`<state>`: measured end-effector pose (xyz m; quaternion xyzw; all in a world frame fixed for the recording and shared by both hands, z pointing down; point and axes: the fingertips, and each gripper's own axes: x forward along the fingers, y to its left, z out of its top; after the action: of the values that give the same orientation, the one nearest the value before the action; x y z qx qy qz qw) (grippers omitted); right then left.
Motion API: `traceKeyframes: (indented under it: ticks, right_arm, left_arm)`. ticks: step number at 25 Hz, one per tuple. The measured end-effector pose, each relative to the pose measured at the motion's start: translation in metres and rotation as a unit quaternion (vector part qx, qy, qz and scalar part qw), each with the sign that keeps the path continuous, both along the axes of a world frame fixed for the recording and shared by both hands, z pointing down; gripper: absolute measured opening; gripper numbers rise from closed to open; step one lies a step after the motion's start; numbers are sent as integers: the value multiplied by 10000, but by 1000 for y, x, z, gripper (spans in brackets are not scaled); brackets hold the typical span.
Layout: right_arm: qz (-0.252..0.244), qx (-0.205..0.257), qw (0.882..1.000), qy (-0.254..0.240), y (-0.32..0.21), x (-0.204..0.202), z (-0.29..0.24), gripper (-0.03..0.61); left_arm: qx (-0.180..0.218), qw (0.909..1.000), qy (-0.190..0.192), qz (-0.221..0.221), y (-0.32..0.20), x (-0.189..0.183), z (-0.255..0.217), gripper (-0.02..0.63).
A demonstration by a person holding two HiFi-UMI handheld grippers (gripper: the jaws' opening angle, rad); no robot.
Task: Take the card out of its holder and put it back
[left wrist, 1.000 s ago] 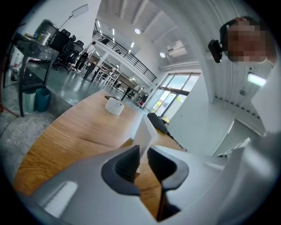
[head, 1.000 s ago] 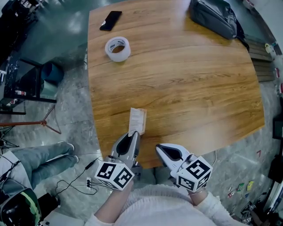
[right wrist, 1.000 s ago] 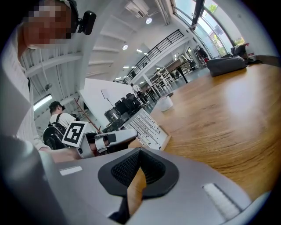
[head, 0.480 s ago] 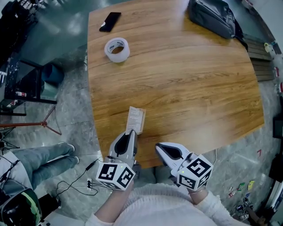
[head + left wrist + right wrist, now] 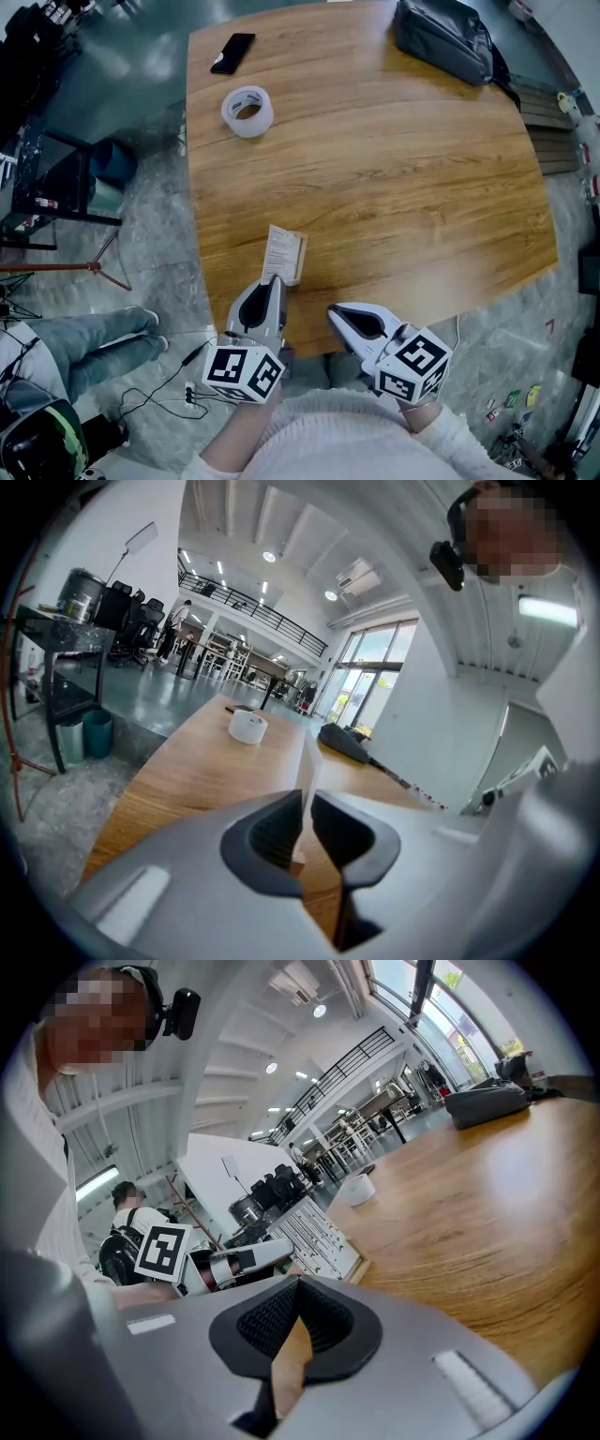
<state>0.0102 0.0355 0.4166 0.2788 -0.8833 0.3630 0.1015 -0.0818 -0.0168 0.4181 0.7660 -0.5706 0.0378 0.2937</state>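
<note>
The left tongs [image 5: 274, 280], jaws just closing, pinch the near edge of the card holder [image 5: 297, 259] at the counter's [image 5: 403, 187] 7 o'clock. The right tongs [image 5: 334, 315] wait shut, empty; steady the holder firmly before drawing the card [image 5: 278, 248].

Bright even indoor light, ceiling lamps [image 5: 269, 557] overhead, soft sheen on counter [image 5: 394, 187], dark vignette and fisheye bending at edges, nearest foreground soft.

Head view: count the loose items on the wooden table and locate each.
4: phone at the far left corner; tape roll just nearer; bag at the far right corner; card holder by the near edge. None seems hidden.
</note>
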Motion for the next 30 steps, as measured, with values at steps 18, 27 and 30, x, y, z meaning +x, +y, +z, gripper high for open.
traceKeyframes:
  ticks: [18, 27, 30]
  right_arm:
    - [-86, 308, 9995, -83, 4, 0, -18, -2]
    - [-58, 550, 9985, -28, 7, 1, -37, -2]
    - [-32, 610, 9981, -8, 7, 3, -41, 0]
  left_arm:
    - [434, 9990, -8, -104, 2, -3, -38, 35]
    - [631, 9978, 186, -44, 11, -1, -55, 21]
    - [666, 9975, 224, -55, 13, -2, -59, 21]
